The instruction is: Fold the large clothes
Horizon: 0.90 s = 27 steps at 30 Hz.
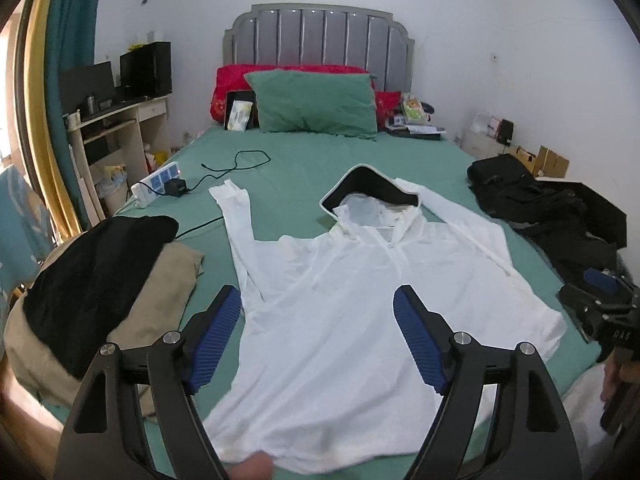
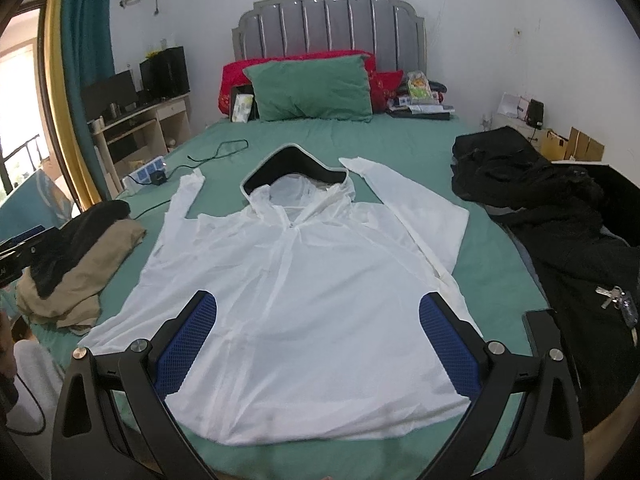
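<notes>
Spread flat, front up, on the green bed sheet [image 2: 400, 136]: a white hooded jacket [image 2: 304, 280], hood [image 2: 296, 172] toward the headboard [image 2: 332, 24], dark lining showing inside it. Left sleeve [image 1: 232, 216] stretched out toward the pillows; right sleeve [image 2: 396, 196] angled outward and folded back along the body. Hem nearest the cameras, close to the foot of the bed.

Left claw [image 1: 318, 320] spread wide, blue pads [image 1: 218, 336] apart, nothing between them but the jacket lying below; hovering over the jacket's left side near the hem. Right claw [image 2: 318, 332] likewise spread wide, blue pads [image 2: 448, 344] apart, gripping nothing, hanging over the lower middle of the jacket.

Left of the jacket, a pile of black and tan clothes [image 1: 100, 280]. Right of it, a heap of black clothes [image 2: 560, 216] with a bunch of keys [image 2: 618, 302] lying on top. Farther up the bed, a green pillow [image 2: 312, 88] in front of a red one [image 2: 236, 76], a power strip [image 1: 160, 184] with a black cable [image 1: 236, 164] trailing across the sheet. Beside the bed on the left, a worktop [image 1: 132, 108] carrying dark monitors.
</notes>
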Tool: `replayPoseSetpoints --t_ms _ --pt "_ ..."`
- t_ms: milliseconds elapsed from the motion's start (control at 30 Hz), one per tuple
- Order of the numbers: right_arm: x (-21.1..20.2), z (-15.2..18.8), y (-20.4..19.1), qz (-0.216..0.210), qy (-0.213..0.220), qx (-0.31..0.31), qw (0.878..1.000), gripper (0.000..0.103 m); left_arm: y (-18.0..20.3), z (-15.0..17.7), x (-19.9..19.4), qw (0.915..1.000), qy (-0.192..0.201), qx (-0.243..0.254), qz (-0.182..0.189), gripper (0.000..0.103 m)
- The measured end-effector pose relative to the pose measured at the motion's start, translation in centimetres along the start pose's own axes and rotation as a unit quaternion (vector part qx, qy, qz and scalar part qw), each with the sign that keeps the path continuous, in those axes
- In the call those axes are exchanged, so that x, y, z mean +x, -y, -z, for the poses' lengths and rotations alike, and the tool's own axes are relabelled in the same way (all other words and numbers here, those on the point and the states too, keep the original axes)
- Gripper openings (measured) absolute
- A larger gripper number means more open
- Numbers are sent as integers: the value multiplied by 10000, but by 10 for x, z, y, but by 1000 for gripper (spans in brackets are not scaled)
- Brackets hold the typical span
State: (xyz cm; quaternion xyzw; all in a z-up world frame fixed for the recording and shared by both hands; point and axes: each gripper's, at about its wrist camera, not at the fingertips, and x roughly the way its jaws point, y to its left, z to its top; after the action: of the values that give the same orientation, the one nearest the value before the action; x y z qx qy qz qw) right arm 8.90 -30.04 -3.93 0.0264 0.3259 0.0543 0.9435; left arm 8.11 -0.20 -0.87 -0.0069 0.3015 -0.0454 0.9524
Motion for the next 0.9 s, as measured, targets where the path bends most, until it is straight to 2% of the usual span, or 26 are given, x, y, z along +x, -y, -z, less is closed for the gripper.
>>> replayPoseSetpoints --t_ms 133,400,567,733,900 --pt "35 -10 16 -1 -195 -10 9998 101 -12 -4 44 9995 -227 -131 179 82" --pt "124 -51 67 195 -537 -205 9982 100 -36 -14 150 9978 -610 -174 179 82" --pt "193 -91 102 307 -720 -308 9965 74 -52 -32 209 9974 -700 -166 -43 82" --pt "263 -118 118 314 -1043 -427 9931 68 -59 -49 258 9968 -717 -202 -305 82" --pt "335 -135 126 333 -1329 -616 9886 67 -76 -40 285 9944 -916 -111 -507 82"
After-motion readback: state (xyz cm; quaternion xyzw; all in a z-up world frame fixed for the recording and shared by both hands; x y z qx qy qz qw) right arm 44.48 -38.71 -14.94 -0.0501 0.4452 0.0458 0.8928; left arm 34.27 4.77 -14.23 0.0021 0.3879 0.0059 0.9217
